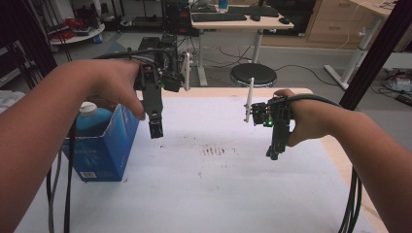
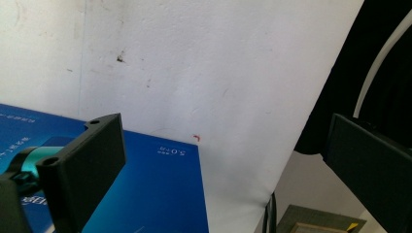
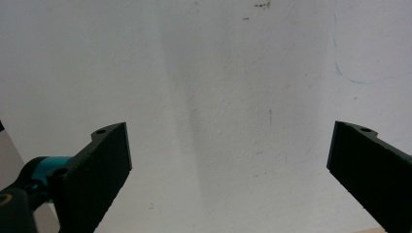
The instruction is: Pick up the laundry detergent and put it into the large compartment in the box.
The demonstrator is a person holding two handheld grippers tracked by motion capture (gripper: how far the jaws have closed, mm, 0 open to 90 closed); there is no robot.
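Note:
A blue cardboard box [image 1: 104, 145] stands open at the left of the white table [image 1: 209, 194], with a blue bottle with a white cap [image 1: 90, 116] inside it. My left gripper [image 1: 155, 128] hangs just right of the box, above the table, pointing down. In the left gripper view its jaws stand wide apart with nothing between them, and the box's blue side [image 2: 155, 194] lies below. My right gripper [image 1: 274, 150] hovers over the table's right half. Its jaws are also wide apart over bare white surface [image 3: 218, 121], holding nothing.
Dark scuff marks [image 1: 216, 150] stain the table's middle. Cables trail from both grippers past the table's near edge. Beyond the far edge are a black stool [image 1: 252, 74], a desk with keyboards [image 1: 238, 19] and floor cables. A black frame post [image 1: 374, 53] rises at the right.

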